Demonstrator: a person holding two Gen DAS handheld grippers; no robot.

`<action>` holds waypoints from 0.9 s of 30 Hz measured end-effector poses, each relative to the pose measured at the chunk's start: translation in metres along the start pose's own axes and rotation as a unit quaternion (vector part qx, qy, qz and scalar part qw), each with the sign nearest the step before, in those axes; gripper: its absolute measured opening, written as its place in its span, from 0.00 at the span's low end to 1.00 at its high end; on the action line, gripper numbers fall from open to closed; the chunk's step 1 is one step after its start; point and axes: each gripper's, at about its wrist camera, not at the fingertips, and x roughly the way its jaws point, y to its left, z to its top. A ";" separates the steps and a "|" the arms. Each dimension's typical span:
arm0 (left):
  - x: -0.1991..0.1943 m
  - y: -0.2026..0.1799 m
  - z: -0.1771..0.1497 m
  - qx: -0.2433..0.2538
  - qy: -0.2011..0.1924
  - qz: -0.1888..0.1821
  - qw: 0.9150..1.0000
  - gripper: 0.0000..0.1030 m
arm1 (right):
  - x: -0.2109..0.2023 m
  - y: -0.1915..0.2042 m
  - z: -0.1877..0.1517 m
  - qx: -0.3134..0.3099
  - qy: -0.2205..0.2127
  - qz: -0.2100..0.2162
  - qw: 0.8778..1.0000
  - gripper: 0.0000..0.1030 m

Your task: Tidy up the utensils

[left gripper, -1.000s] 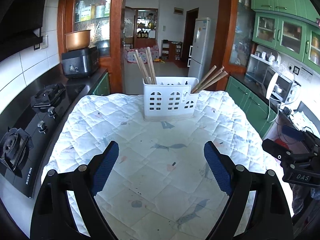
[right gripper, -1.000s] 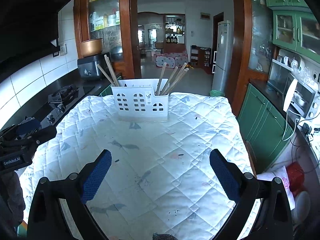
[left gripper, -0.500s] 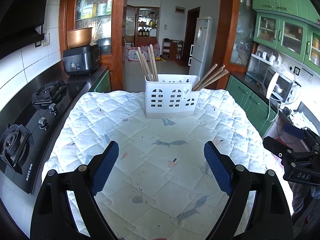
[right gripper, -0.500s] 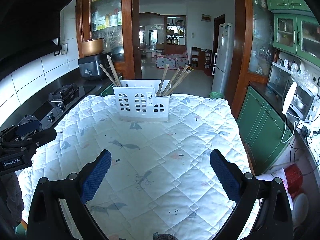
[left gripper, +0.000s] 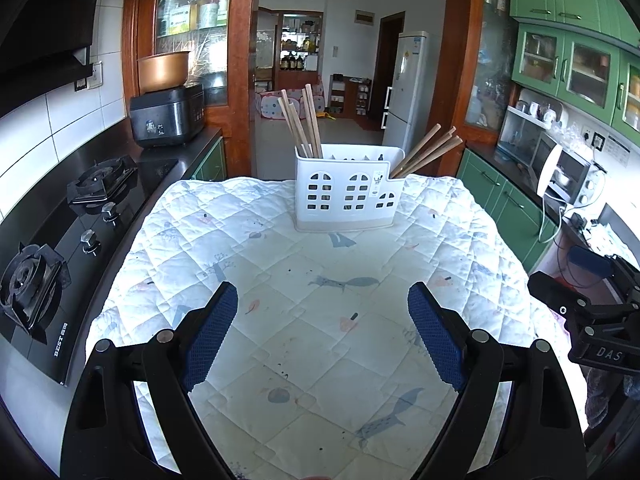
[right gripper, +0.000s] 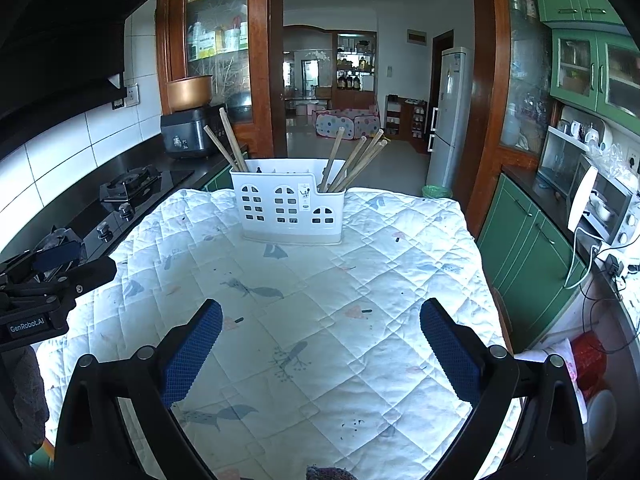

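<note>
Both grippers hang over the quilted cloth with nothing between their blue pads. The left gripper has its jaws spread wide, and so does the right gripper. Well ahead of both sets of fingers stands the white caddy, with 2 bundles of wooden chopsticks: 1 bundle upright in its left compartment, the other leaning out to the right. The sticks look light, stiff and smooth, so probably prone to rolling or slipping between pads. A pinch across the bare upper shafts, above the caddy rim, looks safest. The caddy itself seems light and may tip if pulled.
</note>
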 end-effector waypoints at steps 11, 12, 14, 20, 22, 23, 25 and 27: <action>0.001 -0.001 -0.002 0.000 0.002 0.001 1.000 0.84 | 0.003 0.003 0.000 -0.003 0.004 -0.001 1.000 0.93; 0.000 -0.001 -0.002 -0.001 0.002 0.001 1.000 0.84 | 0.002 0.003 0.000 -0.003 0.003 0.000 1.000 0.93; 0.000 -0.001 -0.002 -0.001 0.001 0.002 1.000 0.84 | 0.003 0.003 -0.001 -0.003 0.004 0.001 1.000 0.93; 0.001 0.000 -0.002 -0.002 0.002 0.001 1.000 0.84 | 0.004 0.003 0.000 -0.003 0.003 0.001 1.000 0.93; 0.001 0.000 -0.001 -0.001 0.002 0.001 1.000 0.84 | 0.004 0.003 0.000 -0.002 0.004 0.001 1.000 0.93; 0.001 0.000 -0.001 0.000 0.002 0.001 1.000 0.84 | 0.004 0.003 -0.001 -0.002 0.003 0.001 1.000 0.93; 0.001 -0.001 -0.001 -0.001 0.002 0.001 1.000 0.84 | 0.004 0.003 -0.002 -0.002 0.003 0.001 1.000 0.93; 0.001 -0.001 -0.001 -0.001 0.002 0.000 1.000 0.84 | 0.004 0.003 -0.002 -0.002 0.004 0.001 1.000 0.93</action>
